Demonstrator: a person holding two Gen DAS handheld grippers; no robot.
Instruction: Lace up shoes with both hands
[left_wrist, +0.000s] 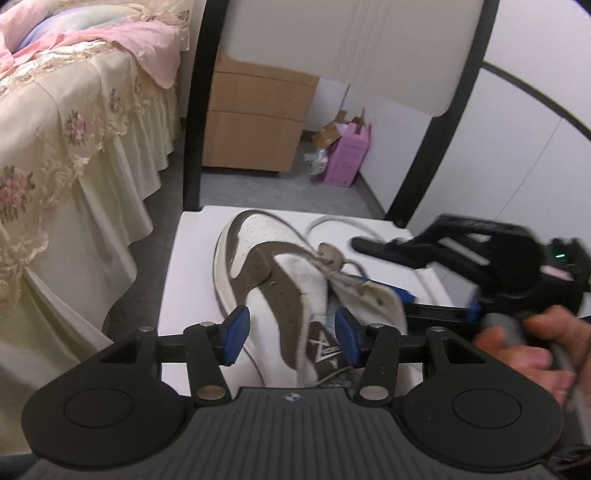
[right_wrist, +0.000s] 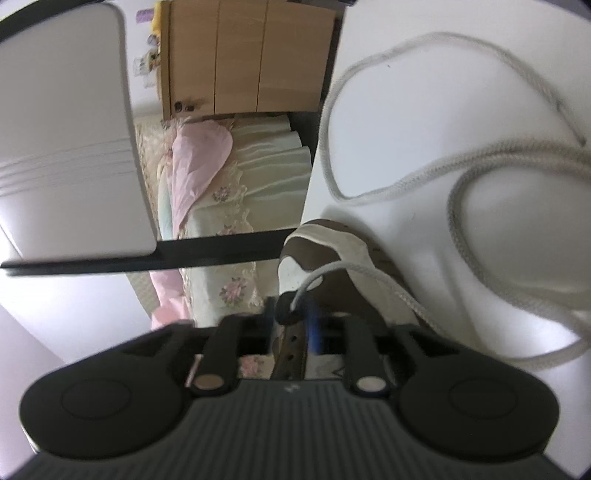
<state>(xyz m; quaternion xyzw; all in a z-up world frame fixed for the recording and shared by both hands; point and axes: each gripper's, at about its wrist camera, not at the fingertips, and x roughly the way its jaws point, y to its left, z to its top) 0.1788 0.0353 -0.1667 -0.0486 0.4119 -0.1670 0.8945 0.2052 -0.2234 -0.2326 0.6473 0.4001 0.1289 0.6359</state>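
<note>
A brown-and-white sneaker (left_wrist: 273, 284) lies on the white chair seat (left_wrist: 192, 266), its long axis running from 6 toward 11 o'clock, toe far. The left gripper (left_wrist: 290, 334) stands released, its pads astride the heel side without pressing. The right gripper (left_wrist: 436, 299) comes in from 3 o'clock at the tongue and is nearer the eyelets; whether it grips I cannot tell. The loose shoelace (right_wrist: 480, 206) curls at 1 o'clock.

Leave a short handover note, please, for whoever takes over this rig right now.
Left gripper: open, jaws either side of the sneaker's heel end.
Right gripper: at the brown eyelet strip, which sits between its jaws; grip unclear.
Sneaker lies on the white chair seat; lace looped loose beside it.
Done: lace is in near the toe only.
Left: thread the empty upper eyelets.
</note>
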